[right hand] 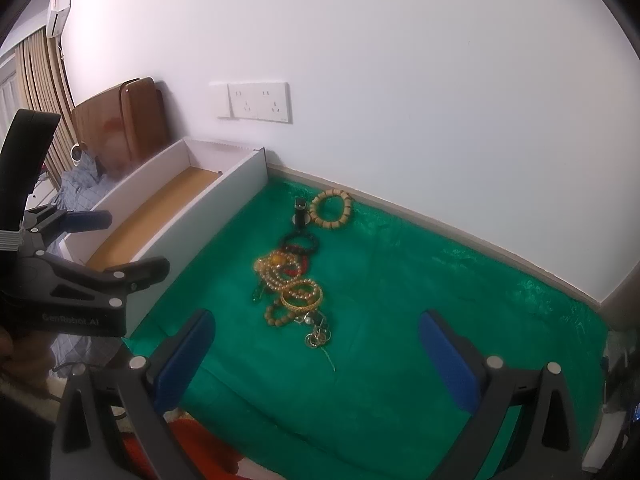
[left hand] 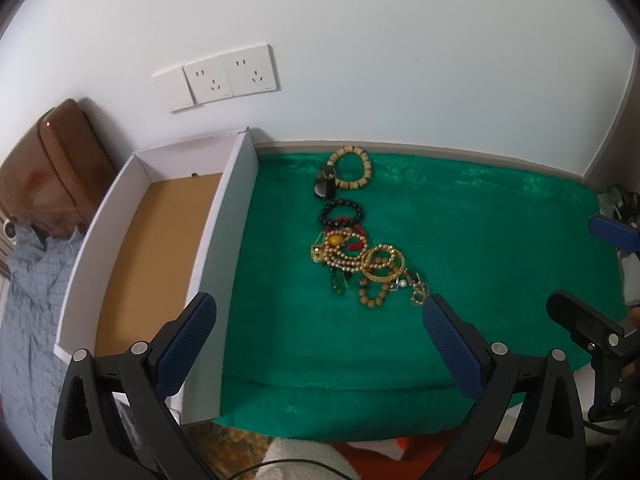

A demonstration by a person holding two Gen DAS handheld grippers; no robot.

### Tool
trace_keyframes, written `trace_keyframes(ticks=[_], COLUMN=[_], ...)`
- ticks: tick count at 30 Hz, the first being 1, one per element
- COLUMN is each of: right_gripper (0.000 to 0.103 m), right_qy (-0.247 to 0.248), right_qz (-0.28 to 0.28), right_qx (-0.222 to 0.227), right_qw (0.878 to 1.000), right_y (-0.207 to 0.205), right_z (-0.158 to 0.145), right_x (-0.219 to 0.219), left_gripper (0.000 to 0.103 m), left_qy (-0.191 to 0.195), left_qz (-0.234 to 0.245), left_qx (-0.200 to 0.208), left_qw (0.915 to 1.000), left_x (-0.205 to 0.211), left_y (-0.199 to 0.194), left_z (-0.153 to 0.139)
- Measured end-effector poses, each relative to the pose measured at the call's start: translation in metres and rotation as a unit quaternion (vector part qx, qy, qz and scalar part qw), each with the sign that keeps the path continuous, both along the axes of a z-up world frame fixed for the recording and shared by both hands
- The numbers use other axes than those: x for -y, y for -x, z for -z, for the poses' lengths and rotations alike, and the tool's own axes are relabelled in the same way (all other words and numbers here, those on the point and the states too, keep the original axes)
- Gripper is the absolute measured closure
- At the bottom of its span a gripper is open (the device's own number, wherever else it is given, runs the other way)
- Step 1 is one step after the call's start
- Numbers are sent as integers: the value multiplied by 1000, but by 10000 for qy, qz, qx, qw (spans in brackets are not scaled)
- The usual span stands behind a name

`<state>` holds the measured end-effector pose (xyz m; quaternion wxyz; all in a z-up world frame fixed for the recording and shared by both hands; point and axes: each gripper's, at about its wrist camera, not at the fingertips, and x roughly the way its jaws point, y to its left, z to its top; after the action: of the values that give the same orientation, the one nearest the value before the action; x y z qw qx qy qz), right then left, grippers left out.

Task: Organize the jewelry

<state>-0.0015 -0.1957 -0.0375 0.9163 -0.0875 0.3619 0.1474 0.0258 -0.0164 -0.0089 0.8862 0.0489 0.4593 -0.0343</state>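
Note:
A row of jewelry lies on a green cloth (left hand: 480,240): a tan wooden bracelet (left hand: 351,169) farthest, a black bead bracelet (left hand: 341,213), then a tangled pile of pearl strands, a gold bangle and brown beads (left hand: 360,264). The pile also shows in the right wrist view (right hand: 292,292), with the wooden bracelet (right hand: 331,210) behind it. A white box with a brown floor (left hand: 160,240) stands at the cloth's left edge. My left gripper (left hand: 320,312) is open and empty, near the pile's front. My right gripper (right hand: 316,336) is open and empty, just before the pile.
A small black object (left hand: 325,184) lies beside the wooden bracelet. A white wall with sockets (left hand: 230,76) runs behind the cloth. A brown headboard (left hand: 52,160) and grey bedding (left hand: 28,280) lie left of the box. The cloth's front edge drops off below the grippers.

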Motion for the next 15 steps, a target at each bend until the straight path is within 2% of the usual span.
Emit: trace_keyframes(ticks=[15], right_gripper=[0], right_qy=[-5], right_qz=[-73], right_qx=[-13], right_qw=[10000], right_y=[-1], right_z=[1], right_x=[-5], left_gripper=[1], left_qy=[-53], left_qz=[-33], left_qx=[-80], left_qw=[9999], left_x=[-3], left_y=[-1], left_z=[6])
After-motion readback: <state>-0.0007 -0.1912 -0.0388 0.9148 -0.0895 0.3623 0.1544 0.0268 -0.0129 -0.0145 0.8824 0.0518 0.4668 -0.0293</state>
